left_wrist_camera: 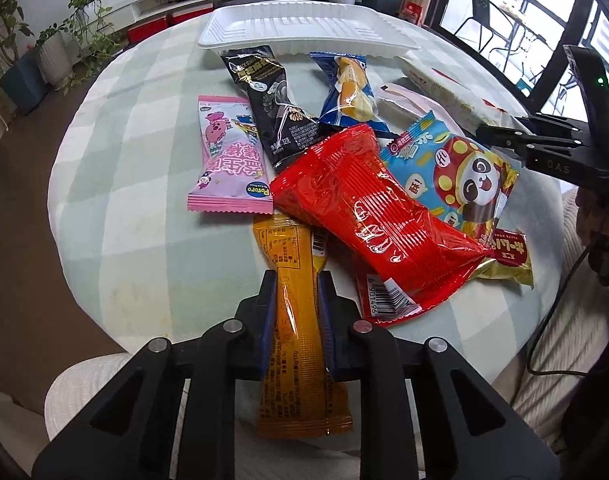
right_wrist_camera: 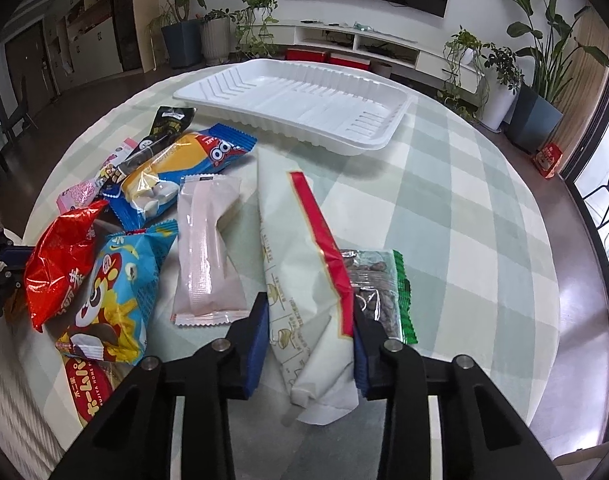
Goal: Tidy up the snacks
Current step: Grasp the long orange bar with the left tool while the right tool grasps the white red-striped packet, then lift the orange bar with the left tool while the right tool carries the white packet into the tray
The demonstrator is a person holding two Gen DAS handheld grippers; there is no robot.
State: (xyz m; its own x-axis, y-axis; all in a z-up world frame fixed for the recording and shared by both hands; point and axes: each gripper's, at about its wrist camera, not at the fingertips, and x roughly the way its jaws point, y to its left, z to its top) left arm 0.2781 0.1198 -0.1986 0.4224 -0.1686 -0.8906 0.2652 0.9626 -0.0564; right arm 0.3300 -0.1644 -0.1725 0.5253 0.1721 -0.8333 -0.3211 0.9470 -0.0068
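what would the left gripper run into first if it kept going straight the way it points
Probably the red snack bag, which lies just ahead of the left gripper over the far end of the orange packet it grips; depth is uncertain.

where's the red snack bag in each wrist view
Left wrist: red snack bag lies centre frame, overlapping the orange packet.
Right wrist: the same bag sits at the far left edge.
Shared landmark: white tray at the table's far side.

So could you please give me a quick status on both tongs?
Left tongs shut on orange packet. Right tongs shut on white packet. White tray empty. Red bag overlaps orange packet.
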